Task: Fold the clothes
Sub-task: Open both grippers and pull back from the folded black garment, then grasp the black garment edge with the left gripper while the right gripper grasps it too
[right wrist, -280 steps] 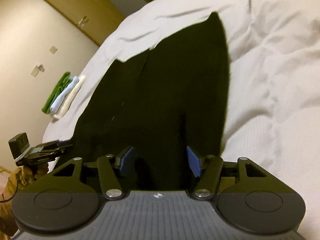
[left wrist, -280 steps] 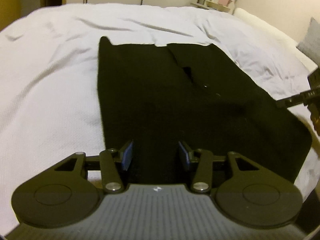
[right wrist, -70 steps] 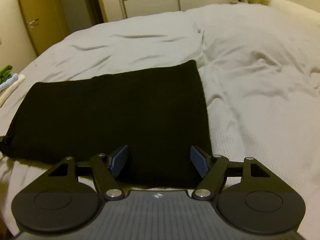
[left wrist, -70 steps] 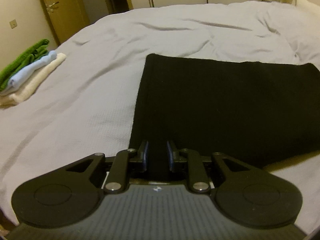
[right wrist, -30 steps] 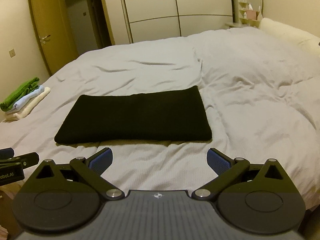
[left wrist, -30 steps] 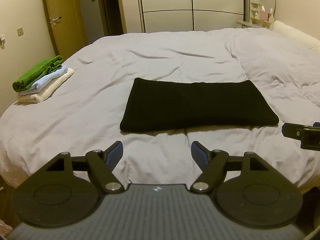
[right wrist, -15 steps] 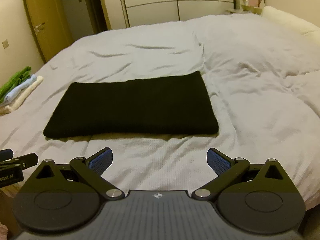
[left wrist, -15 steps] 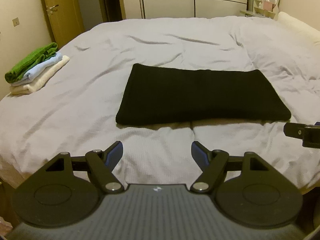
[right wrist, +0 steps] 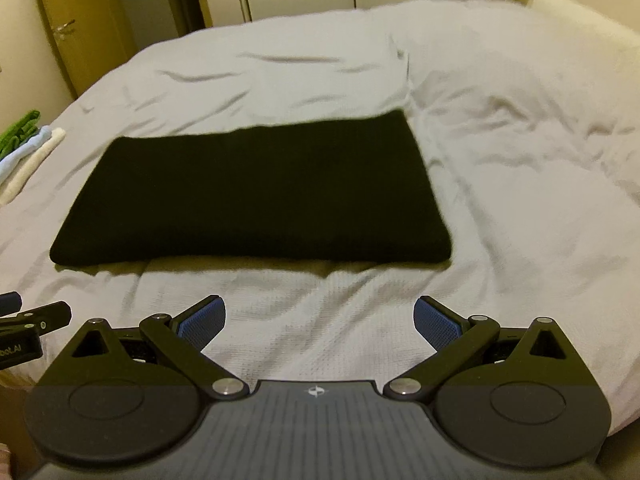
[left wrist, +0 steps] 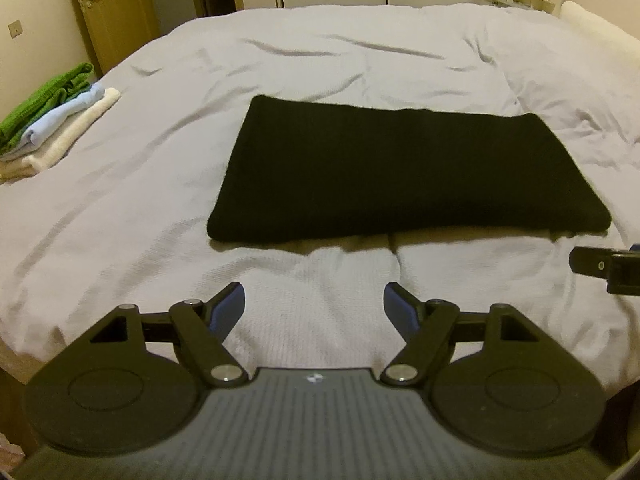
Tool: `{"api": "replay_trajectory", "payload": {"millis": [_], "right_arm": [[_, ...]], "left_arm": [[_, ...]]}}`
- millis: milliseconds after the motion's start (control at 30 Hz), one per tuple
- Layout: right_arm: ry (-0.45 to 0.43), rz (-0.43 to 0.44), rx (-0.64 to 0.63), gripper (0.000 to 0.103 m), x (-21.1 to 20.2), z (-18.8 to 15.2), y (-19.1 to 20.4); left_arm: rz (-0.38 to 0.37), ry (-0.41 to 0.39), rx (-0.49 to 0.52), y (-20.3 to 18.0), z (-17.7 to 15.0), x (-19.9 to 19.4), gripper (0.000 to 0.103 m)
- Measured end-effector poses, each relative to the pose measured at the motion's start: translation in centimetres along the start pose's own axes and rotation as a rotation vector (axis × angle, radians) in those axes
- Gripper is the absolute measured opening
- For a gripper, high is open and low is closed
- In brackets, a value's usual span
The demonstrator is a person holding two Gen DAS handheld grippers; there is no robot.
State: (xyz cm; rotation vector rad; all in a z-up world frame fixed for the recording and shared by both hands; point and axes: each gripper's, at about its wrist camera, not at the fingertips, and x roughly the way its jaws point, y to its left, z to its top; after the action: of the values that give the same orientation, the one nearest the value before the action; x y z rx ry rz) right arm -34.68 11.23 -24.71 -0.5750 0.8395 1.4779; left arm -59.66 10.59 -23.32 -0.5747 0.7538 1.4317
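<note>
Black garment (left wrist: 404, 172), folded into a flat rectangle, near the front edge of the bed (left wrist: 360, 60), long side facing both tools. Lying square and low, probably so its near corners can be pinched for one more fold. Left gripper (left wrist: 314, 308) just short of that edge, fingers spread wide and empty; right gripper (right wrist: 320, 320) likewise, fingers wide with only bedcover between them. Both angled downward side by side, apparently lined up for a two-handed pick. Stack of folded towels (left wrist: 52, 120) off at the bed's left edge, well apart, seemingly the finished pile.
</note>
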Motion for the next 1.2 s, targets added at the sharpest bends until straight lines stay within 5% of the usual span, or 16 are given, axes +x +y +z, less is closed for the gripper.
{"api": "replay_trajectory", "payload": {"millis": [133,300,467,667,1000,1200], "right_arm": [[0.015,0.15,0.231,0.103,1.9,-0.9,-3.7],[-0.097,0.435,0.639,0.095,2.5,-1.9,-9.6],[-0.065,0.414,0.774,0.073,4.5,-1.5,-11.3],[-0.103,0.42,0.902,0.071,6.3,-1.6,-12.5],[-0.131,0.38,0.848,0.069,8.1,-0.3,-12.2],[-0.127,0.343,0.814,0.059,8.3,-0.1,-11.9]], "left_arm": [[-0.032,-0.021,0.005,0.7,0.4,0.8,0.073],[-0.103,-0.077,0.031,1.1,2.4,1.9,0.071],[-0.186,-0.107,0.053,0.7,4.7,3.7,0.061],[-0.26,-0.078,0.046,0.0,6.5,6.8,0.051],[-0.37,-0.048,0.068,-1.8,7.1,10.6,0.05],[-0.359,-0.024,0.104,-2.3,6.8,11.8,0.054]]}}
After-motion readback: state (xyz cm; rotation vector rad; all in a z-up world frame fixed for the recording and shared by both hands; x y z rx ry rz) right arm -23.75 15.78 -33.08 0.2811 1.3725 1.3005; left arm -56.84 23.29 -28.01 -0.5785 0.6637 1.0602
